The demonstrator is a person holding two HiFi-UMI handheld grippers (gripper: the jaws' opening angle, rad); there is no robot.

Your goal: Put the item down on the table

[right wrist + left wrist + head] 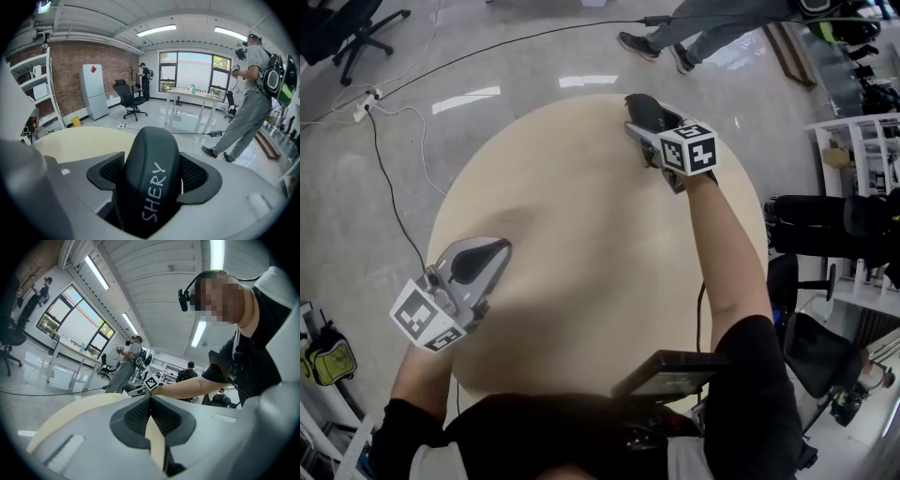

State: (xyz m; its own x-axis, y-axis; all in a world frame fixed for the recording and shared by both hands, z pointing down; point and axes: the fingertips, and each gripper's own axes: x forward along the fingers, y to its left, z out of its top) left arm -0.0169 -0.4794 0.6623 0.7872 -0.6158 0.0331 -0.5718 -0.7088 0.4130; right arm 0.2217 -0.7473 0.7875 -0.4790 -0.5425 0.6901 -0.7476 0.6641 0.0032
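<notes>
A black, rounded, oblong item [151,187] with pale "SHERY" lettering is clamped between the pads of my right gripper [152,157]. In the head view that gripper [644,120] is over the far right part of the round beige table [581,234], and the dark item [641,109] sticks out past its tips. I cannot tell whether the item touches the tabletop. My left gripper [476,259] is over the table's left edge. In its own view the left gripper [150,401] has its tips together with nothing between them.
A person [703,28] walks on the shiny floor beyond the table's far edge. A black cable [487,52] and a power strip [366,101] lie on the floor at the far left, by an office chair [352,33]. White shelving [862,159] stands at the right.
</notes>
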